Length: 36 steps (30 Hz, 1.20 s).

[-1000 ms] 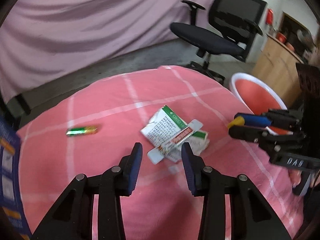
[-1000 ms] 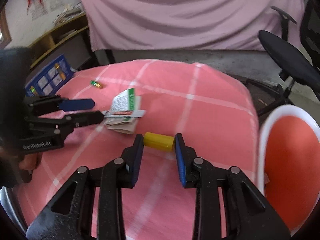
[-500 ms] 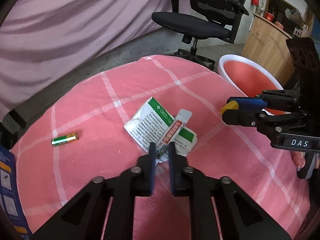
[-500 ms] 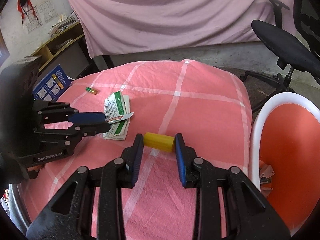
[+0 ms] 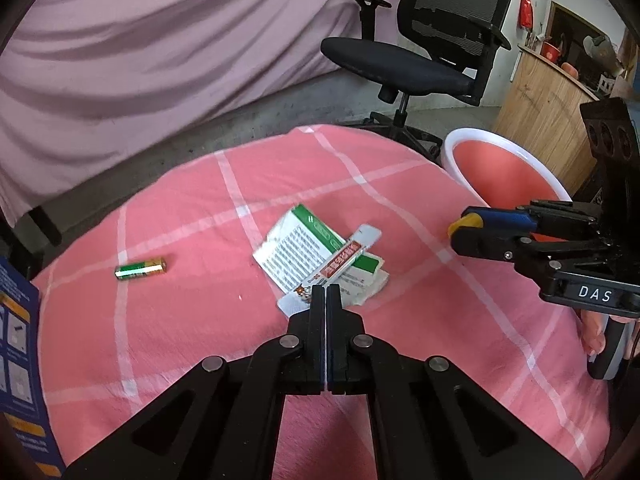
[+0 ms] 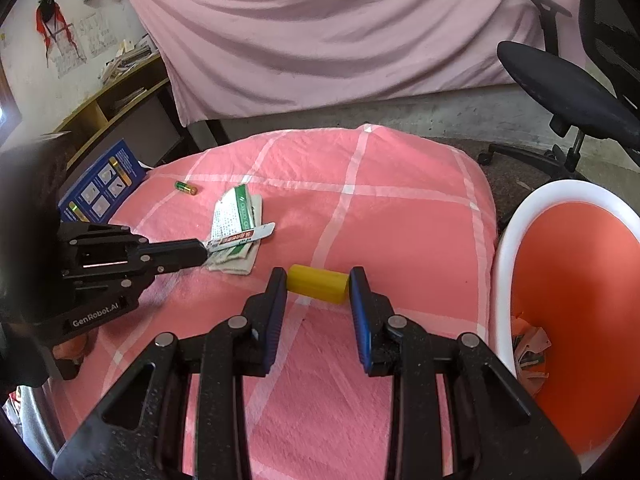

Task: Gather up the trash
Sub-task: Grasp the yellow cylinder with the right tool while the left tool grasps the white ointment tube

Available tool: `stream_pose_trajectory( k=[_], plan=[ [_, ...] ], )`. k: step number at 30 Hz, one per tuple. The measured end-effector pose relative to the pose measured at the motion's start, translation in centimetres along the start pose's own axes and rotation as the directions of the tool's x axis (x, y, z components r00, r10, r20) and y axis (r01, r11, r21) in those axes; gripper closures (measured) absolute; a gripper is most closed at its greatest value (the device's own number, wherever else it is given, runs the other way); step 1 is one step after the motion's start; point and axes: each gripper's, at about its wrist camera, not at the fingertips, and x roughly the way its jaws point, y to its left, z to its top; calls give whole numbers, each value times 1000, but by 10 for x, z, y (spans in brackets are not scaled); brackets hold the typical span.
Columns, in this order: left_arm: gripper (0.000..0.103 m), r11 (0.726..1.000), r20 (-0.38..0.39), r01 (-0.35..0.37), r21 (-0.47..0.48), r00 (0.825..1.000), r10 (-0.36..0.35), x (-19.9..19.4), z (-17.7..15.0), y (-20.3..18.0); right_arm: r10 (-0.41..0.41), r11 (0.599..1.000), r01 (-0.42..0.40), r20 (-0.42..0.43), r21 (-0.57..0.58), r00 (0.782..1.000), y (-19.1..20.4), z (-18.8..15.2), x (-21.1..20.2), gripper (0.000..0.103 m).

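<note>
Left gripper (image 5: 327,294) jaws clamped on flat white-and-red sachet (image 5: 345,254), its near end hidden, right gripper (image 6: 319,284) jaws gripping short yellow plastic cylinder (image 6: 318,283), pink checked tablecloth (image 6: 400,216), white-rimmed orange bin (image 6: 516,216) partly cut off.

The cloth (image 6: 400,216) was pink with a white check, and the bin (image 6: 516,232) orange inside a white rim. The flattened box (image 5: 304,248) was white with green edging (small dark print on it), the strip (image 5: 348,254) white and red, the battery (image 5: 140,269) green and gold, the cylinder (image 6: 318,283) yellow.
</note>
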Motion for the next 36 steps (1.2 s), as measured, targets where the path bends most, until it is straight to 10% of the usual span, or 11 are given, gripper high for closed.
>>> stream_pose_trajectory(
  k=[7,13,22,36],
  plan=[
    [76,994,-14,-16,106,1000,17,20,9,1,20,999,-20,-3,39,1000,-6,1,1,52],
    [76,981,-54,14,193,999,-4,31,11,3,47,997,-47,-15,57,999,-10,0,3,52],
    [78,985,-157,153,78,978,-139,35,11,17,57,996,-56,-13,65,998,-12,0,2,52],
    [101,997,-110,75,13,991,-74,22,7,0,49,995,-50,11,87,999,-17,-2,-4,52]
  ],
)
